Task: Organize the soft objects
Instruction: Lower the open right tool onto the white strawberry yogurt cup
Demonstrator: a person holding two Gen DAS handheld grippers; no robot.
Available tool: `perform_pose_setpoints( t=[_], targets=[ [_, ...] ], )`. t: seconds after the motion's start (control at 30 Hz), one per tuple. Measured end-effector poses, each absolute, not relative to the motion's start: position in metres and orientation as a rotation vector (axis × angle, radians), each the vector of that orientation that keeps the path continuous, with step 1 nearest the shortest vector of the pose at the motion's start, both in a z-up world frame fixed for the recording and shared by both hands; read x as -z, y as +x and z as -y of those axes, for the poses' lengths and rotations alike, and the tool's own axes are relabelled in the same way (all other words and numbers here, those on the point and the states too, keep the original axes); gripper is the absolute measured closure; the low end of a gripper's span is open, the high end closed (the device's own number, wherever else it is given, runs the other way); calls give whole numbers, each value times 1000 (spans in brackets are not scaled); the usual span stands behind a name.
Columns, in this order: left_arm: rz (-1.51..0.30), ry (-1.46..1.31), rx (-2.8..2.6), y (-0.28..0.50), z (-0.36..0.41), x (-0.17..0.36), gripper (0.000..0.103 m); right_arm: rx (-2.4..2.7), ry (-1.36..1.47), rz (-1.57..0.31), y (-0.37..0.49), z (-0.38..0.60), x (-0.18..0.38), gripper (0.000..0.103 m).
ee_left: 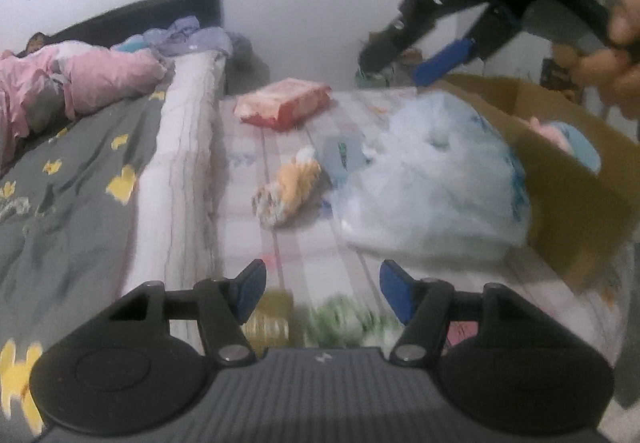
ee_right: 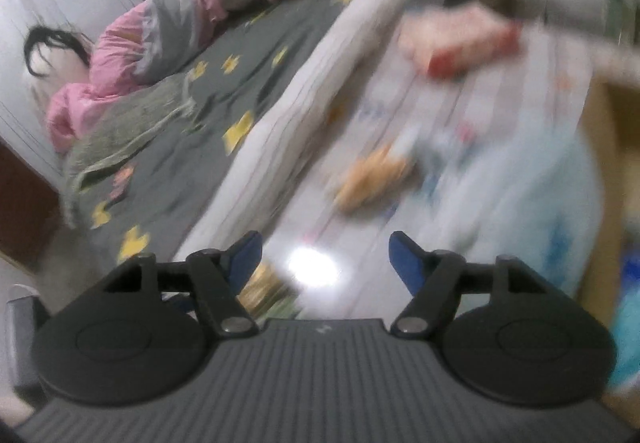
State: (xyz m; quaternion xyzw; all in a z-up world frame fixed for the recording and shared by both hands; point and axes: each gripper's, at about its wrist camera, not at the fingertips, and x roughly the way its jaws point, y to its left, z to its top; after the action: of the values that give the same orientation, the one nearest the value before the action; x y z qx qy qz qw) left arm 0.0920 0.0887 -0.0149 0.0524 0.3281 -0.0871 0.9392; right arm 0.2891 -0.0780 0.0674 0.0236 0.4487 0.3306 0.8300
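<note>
Beside the bed, the left wrist view shows a striped mat (ee_left: 304,243) with an orange plush toy (ee_left: 286,189) and a red packet (ee_left: 282,103) not yet in the cardboard box (ee_left: 576,199); the left gripper (ee_left: 322,293) is half open and empty. From the right wrist, blurred, the right gripper (ee_right: 326,263) is also parted with nothing between, so I judge most sorting remains.

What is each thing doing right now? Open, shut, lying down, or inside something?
left gripper: open, holding nothing.
right gripper: open, holding nothing.
cardboard box: open on top, something pink and blue inside.
plastic bag: lying crumpled against the box.
orange plush toy: lying on the table.
red and pink pack: lying flat at the table's far end.
pink quilt: bunched up on the bed.
</note>
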Motion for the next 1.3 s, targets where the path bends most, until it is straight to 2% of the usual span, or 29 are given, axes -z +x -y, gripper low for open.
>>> perform_pose_setpoints(
  t=[0.07, 0.17, 0.4, 0.6, 0.63, 0.67, 0.7, 0.8, 0.83, 0.93, 1.03, 1.1, 1.13, 1.2, 1.27, 1.3],
  targets=[
    [-654, 89, 163, 110, -90, 14, 39, -695, 8, -912, 315, 80, -76, 19],
    [-649, 57, 151, 138, -94, 15, 39, -664, -96, -889, 358, 74, -72, 14],
    [-678, 26, 143, 169, -99, 24, 39, -644, -346, -991, 440, 44, -15, 11],
    [-716, 17, 139, 176, -100, 32, 39, -641, -376, -1119, 469, 29, 26, 13],
    [-719, 10, 140, 175, -101, 33, 39, -643, -359, -1132, 470, 29, 28, 19],
    [-722, 5, 140, 175, -101, 33, 39, -641, -344, -1147, 473, 29, 30, 30],
    [-724, 1, 138, 175, -102, 34, 39, -642, -326, -1165, 475, 29, 33, 35],
    [-729, -9, 137, 173, -102, 34, 39, -637, -318, -1154, 469, 25, 33, 40],
    [-729, -14, 136, 172, -103, 34, 39, -635, -309, -1137, 467, 25, 30, 46],
    [-726, -24, 130, 165, -104, 31, 39, -627, -205, -1123, 465, 27, 23, 80],
    [-724, -28, 125, 158, -104, 29, 39, -626, -129, -1144, 469, 32, 18, 81],
    [-721, -29, 129, 153, -105, 28, 39, -614, -128, -1145, 467, 32, 16, 79],
    [-721, -28, 130, 151, -105, 27, 39, -603, -139, -1145, 466, 31, 16, 74],
    [-722, -25, 127, 148, -104, 26, 39, -580, -152, -1146, 464, 30, 16, 54],
    [-722, -25, 127, 146, -105, 25, 39, -562, -145, -1142, 465, 30, 17, 21],
    [-722, -25, 127, 146, -105, 26, 39, -557, -137, -1142, 466, 30, 18, 19]
  ],
)
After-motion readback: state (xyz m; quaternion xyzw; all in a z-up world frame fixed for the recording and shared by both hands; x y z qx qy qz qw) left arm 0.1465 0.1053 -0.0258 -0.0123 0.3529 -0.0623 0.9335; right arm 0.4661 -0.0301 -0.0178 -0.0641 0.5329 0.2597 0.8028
